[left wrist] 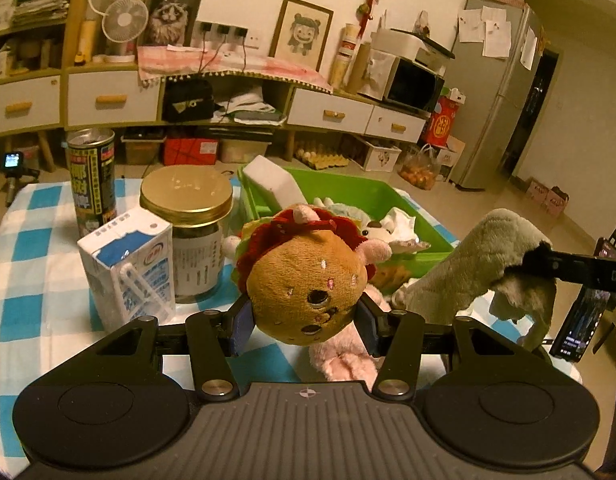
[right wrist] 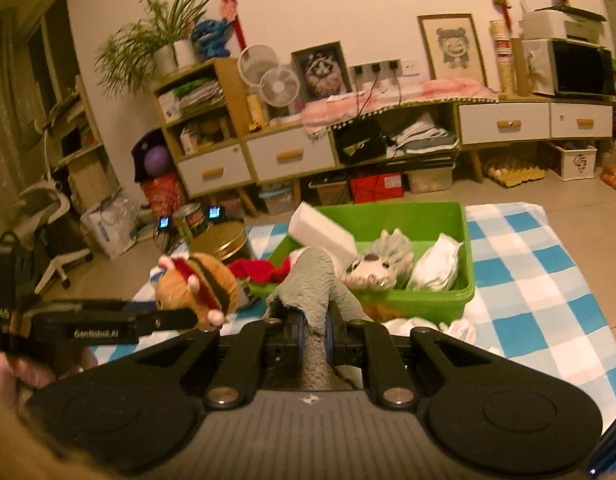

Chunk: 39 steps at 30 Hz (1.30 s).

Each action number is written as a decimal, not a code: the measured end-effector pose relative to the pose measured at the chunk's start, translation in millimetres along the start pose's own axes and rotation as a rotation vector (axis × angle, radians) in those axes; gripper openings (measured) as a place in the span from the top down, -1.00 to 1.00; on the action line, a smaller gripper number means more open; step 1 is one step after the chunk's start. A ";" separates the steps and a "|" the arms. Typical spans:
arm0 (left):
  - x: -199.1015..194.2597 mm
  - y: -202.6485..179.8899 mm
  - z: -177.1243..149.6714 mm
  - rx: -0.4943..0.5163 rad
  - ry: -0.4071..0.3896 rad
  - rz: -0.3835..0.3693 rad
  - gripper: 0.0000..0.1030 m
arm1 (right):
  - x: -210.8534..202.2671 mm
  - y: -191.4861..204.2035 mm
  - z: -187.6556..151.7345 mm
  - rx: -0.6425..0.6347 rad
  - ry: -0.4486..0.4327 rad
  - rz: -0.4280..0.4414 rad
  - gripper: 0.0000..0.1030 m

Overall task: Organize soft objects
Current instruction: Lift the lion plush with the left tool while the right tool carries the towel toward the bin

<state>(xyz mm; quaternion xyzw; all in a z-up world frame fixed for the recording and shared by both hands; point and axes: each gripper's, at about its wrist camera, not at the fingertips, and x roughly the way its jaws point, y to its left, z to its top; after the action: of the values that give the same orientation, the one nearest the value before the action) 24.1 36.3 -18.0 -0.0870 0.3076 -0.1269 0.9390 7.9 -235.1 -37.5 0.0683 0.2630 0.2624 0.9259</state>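
Observation:
My left gripper is shut on a hamburger plush with a brown bun face, held above the checked table; it also shows in the right wrist view. My right gripper is shut on a grey-green cloth, which also shows in the left wrist view. A green bin behind them holds a white sponge block, a dragon plush and a white pouch. A pink plush lies on the table under the hamburger.
On the blue-and-white checked tablecloth stand a milk carton, a gold-lidded jar and a tall can, left of the bin. White cloth lies in front of the bin. Cabinets line the far wall.

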 end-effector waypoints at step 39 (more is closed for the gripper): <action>129.8 -50.2 62.6 -0.153 -0.039 0.029 -0.04 | 90.4 -82.9 71.6 0.474 -0.156 -0.163 0.93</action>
<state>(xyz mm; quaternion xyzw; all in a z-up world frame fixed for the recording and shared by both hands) 153.5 -44.1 -28.2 -0.1564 0.2992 -0.0879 0.9372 148.2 -257.8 -39.2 0.2818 0.2496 0.1119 0.9197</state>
